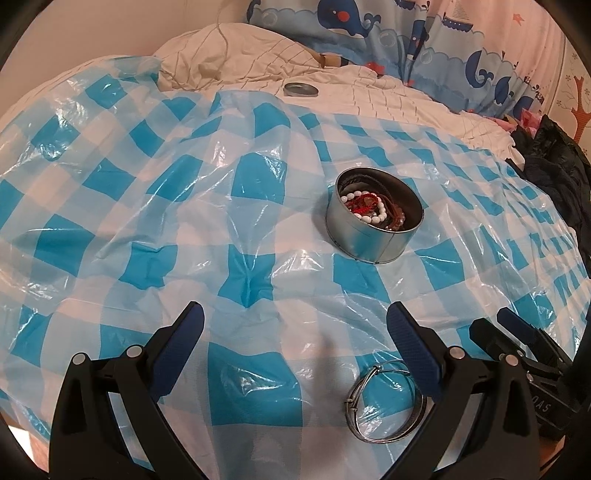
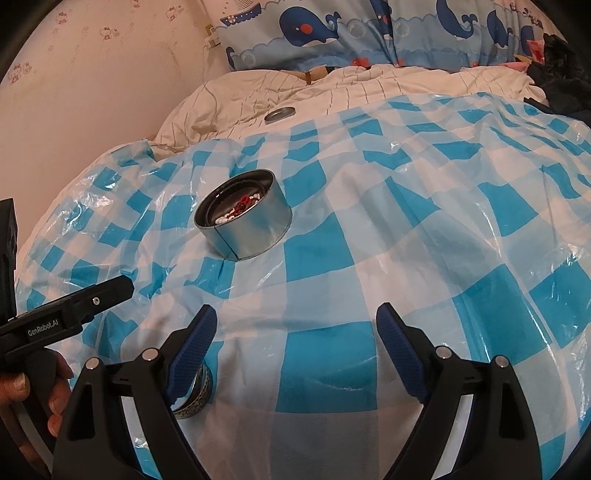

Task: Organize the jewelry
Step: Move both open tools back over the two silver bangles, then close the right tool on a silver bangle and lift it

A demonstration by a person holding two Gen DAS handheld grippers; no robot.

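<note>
A round metal tin [image 1: 373, 218] stands open on the blue-and-white checked plastic sheet [image 1: 184, 221], holding white beads, red cord and brown pieces. It also shows in the right wrist view [image 2: 245, 218]. A silver bangle [image 1: 384, 404] lies on the sheet just inside the right finger of my left gripper [image 1: 295, 325], which is open and empty. My right gripper [image 2: 295, 321] is open and empty; the bangle [image 2: 195, 395] lies partly hidden behind its left finger. The tin's lid [image 1: 301, 89] rests far back on the quilt.
The sheet covers a bed with a cream quilt [image 1: 258, 55]. A whale-print curtain [image 2: 332, 33] hangs behind. Dark clothing [image 1: 554, 166] lies at the bed's right edge. The right gripper shows at the left wrist view's right edge [image 1: 524, 339]; the left gripper body [image 2: 55, 321] shows at the right view's left.
</note>
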